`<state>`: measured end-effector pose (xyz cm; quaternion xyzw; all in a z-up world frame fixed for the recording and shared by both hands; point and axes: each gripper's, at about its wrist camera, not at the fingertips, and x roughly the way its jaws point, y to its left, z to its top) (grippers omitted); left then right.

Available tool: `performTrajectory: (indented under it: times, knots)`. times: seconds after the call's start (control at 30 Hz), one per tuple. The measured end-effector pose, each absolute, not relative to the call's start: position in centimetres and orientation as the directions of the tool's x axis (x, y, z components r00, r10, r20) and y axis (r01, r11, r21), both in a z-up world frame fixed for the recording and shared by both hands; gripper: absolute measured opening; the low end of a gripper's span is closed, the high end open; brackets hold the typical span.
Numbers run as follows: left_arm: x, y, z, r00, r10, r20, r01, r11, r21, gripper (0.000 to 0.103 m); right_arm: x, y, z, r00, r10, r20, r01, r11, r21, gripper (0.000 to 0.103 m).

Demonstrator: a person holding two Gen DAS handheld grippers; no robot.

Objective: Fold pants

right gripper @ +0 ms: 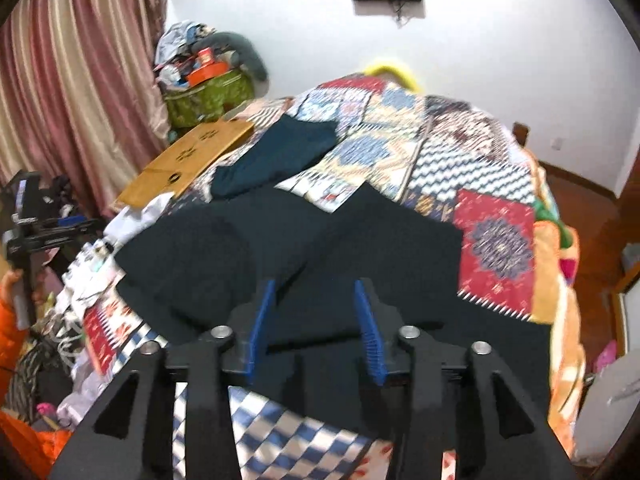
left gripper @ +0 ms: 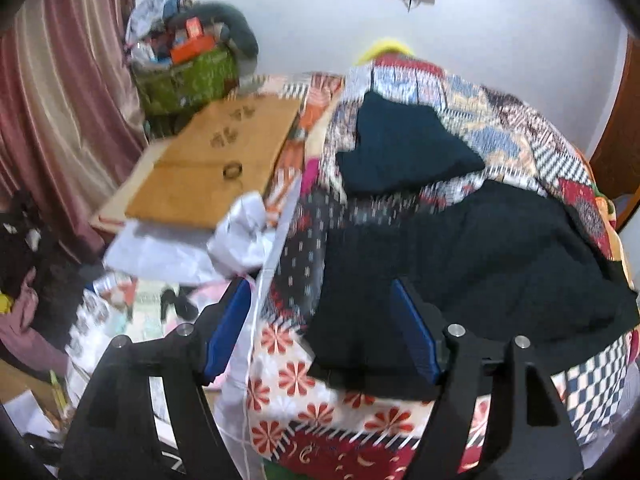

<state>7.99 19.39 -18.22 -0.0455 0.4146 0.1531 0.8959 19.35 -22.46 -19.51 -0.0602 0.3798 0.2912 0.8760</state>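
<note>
Black cloth, the pants [right gripper: 328,248], lies spread on the patchwork quilt [right gripper: 496,248] of a bed, at its near end, so dark that seams, waistband and legs are hard to make out; in the right view a notch of quilt shows in their far edge, and their near part is hidden behind the tongs. In the left view the pants [left gripper: 480,264] run from the near edge of the bed off toward the right, their far right end blurred into the dark rim of the lens. The left tongs [left gripper: 320,328] stand wide open, gripping nothing: one blue pad [left gripper: 416,336] is over the pants, the other over the bed's left edge and the white sheet hanging there. The right tongs [right gripper: 316,328] are open too, less widely, both blue pads above the pants; whether they touch the cloth cannot be told. Beyond the pants lies a second, dark teal garment [right gripper: 276,156], apart from them in the left view, its shape unclear. A cardboard sheet [left gripper: 216,160] sits to the left of the bed with white crumpled stuff [left gripper: 244,232] at its near end. Both views are smeared by motion blur, and the clutter low on the left is too vague to name.
</note>
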Motion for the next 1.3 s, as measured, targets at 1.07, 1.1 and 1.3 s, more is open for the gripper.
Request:
performTrajectory:
  times: [1.07, 1.1, 1.3]
  knots:
    - [29.7, 12.5, -23.0, 0.574, 0.041, -0.817, -0.080, 0.997, -0.006, 0.096, 41.2, -16.6, -30.1, 0.297, 0.420, -0.858, -0.451, 0.853, 0.262, 0.061]
    - [29.9, 12.6, -23.4, 0.565, 0.041, -0.824, -0.082, 0.997, -0.007, 0.096, 41.4, -16.4, -30.5, 0.277, 0.435, -0.857, -0.458, 0.843, 0.280, 0.061]
    - [30.4, 12.5, -25.1, 0.539, 0.068, -0.839, -0.091, 0.996, 0.022, 0.096, 41.7, -15.4, -31.1, 0.271, 0.463, -0.844, -0.494, 0.819, 0.292, 0.053]
